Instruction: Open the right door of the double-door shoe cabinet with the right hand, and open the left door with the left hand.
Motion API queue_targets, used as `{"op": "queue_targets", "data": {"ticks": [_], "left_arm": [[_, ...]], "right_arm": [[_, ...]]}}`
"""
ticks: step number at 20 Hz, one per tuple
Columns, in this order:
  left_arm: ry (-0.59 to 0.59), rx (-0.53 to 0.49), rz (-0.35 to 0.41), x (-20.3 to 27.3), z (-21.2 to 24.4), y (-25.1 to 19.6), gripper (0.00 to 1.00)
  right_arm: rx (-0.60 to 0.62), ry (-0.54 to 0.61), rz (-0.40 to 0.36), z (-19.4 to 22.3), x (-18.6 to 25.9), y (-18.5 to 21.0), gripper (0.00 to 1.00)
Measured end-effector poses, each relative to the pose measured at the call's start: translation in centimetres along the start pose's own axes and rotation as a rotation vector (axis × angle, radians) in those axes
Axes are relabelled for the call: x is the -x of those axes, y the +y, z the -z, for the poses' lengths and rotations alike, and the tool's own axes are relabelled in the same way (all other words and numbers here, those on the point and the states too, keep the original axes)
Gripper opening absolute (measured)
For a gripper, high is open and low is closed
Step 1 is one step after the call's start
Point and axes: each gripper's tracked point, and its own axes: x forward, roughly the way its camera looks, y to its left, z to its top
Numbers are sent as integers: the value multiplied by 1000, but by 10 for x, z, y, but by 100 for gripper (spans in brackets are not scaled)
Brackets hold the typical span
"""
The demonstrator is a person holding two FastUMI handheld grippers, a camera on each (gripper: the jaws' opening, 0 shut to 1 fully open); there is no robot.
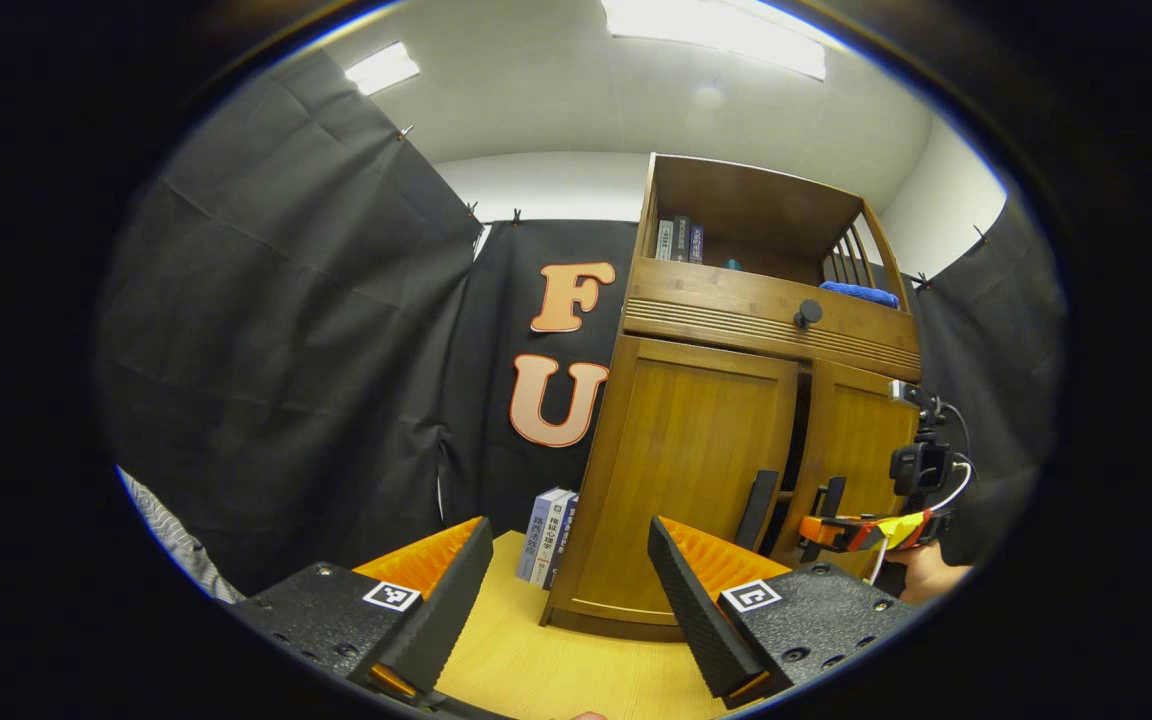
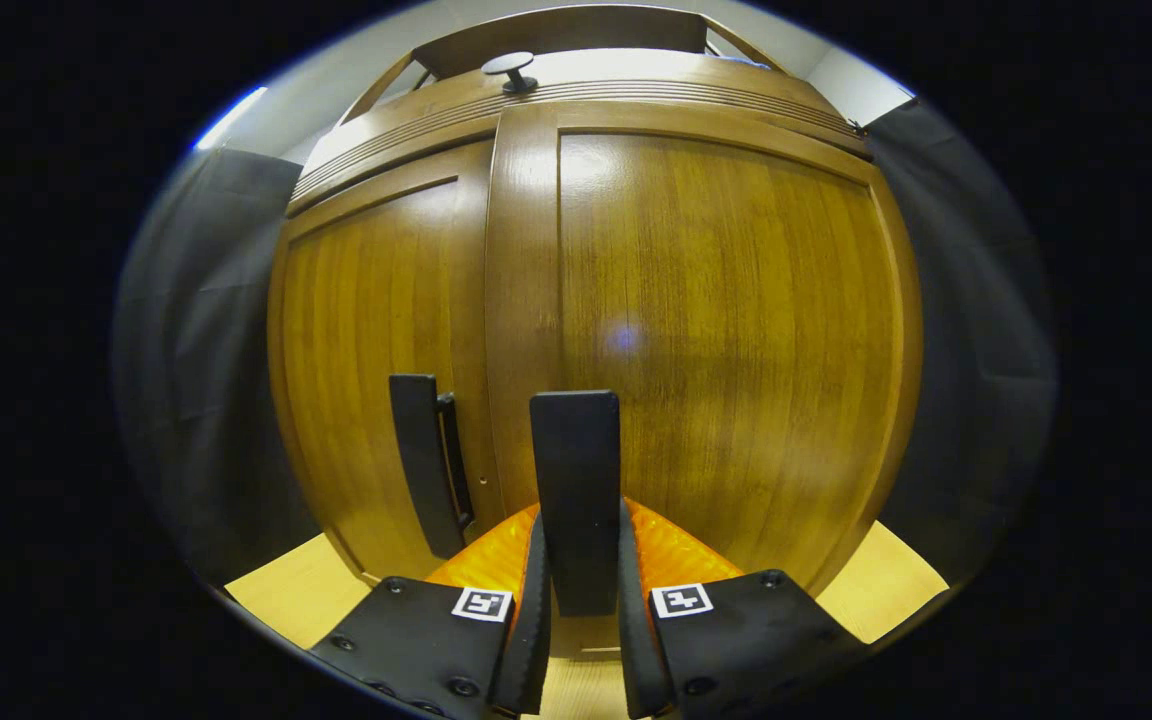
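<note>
Shoe cabinet (image 1: 736, 440) at 2 o'clock on worktop (image 1: 546, 670). Right gripper (image 2: 576, 600) fingers clenched on right door handle (image 2: 576, 480), ready to pull right door (image 2: 726, 330). Left gripper (image 1: 571, 590) fingers released, well apart, waiting back from left door handle (image 1: 758, 508); left door (image 1: 686, 470) shut.

Black cloth (image 1: 286, 330) hangs all around as the booth's wall; above it is a white ceiling (image 1: 536, 110) with two bright lights (image 1: 381, 68); some books (image 1: 548, 535) stand upright on the light wooden tabletop (image 1: 536, 670), just beside the cabinet's left side; more books (image 1: 678, 240) stand on the open top shelf, at its left end; a blue cloth (image 1: 861, 293) lies at the right end of that shelf; a round black knob (image 1: 808, 313) sticks out from the drawer front below the shelf.
</note>
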Motion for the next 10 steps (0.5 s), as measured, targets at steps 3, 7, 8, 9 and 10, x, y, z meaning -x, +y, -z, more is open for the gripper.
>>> {"op": "queue_targets", "data": {"ticks": [3, 7, 8, 9, 10], "left_arm": [[-2, 9, 10, 1, 0, -2, 94], [8, 20, 28, 2, 1, -7, 94], [10, 21, 34, 2, 1, -8, 94], [13, 24, 40, 3, 2, -11, 94], [16, 28, 47, 4, 3, -13, 98]], "right_arm": [[4, 5, -13, 3, 29, -8, 33], [3, 11, -8, 8, 68, -23, 42], [6, 12, -4, 9, 77, -27, 42], [9, 11, 0, 10, 86, -32, 42], [12, 8, 5, 10, 94, -37, 39]]}}
